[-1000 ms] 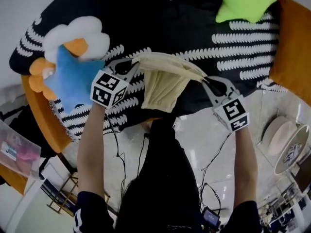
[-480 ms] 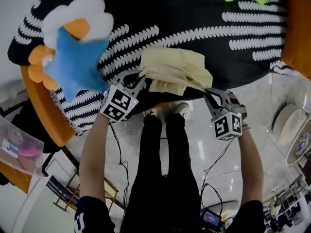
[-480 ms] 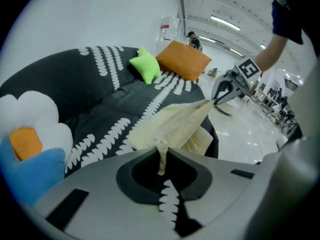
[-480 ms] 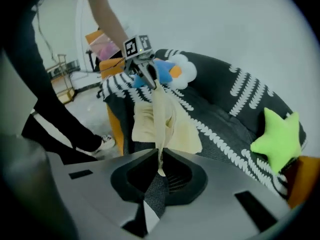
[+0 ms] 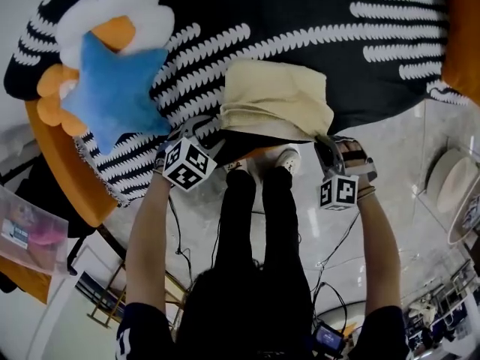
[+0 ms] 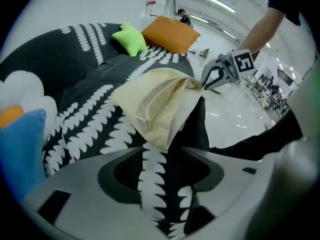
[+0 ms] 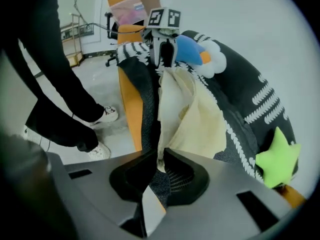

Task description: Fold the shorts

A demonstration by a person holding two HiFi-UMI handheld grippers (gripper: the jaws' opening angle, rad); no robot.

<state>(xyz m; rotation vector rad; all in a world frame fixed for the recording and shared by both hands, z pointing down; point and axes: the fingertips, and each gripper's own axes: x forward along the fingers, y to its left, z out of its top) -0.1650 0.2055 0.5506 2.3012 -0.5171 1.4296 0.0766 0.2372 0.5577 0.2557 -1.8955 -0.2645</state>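
Shorts (image 5: 276,100) now lowered from mid-air onto bedspread (image 5: 300,21), folded. Left claw (image 6: 164,153) opening, corner freed just ahead of it. Right claw (image 7: 159,156) starting to open, hem apparently still pinched. Fold laid; release remains

Big black cover w/ white stripes (image 5: 300,36) fills top of head view, on orange base (image 5: 64,171) at left. Blue star cushion (image 5: 112,88) & white cloud cushion (image 5: 112,13) upper left. Glossy pale floor (image 5: 405,148) lower down, cables (image 5: 178,235) across it. Left gripper view: green star cushion (image 6: 129,39), orange cushion (image 6: 170,34), strip lights (image 6: 215,1) up top.
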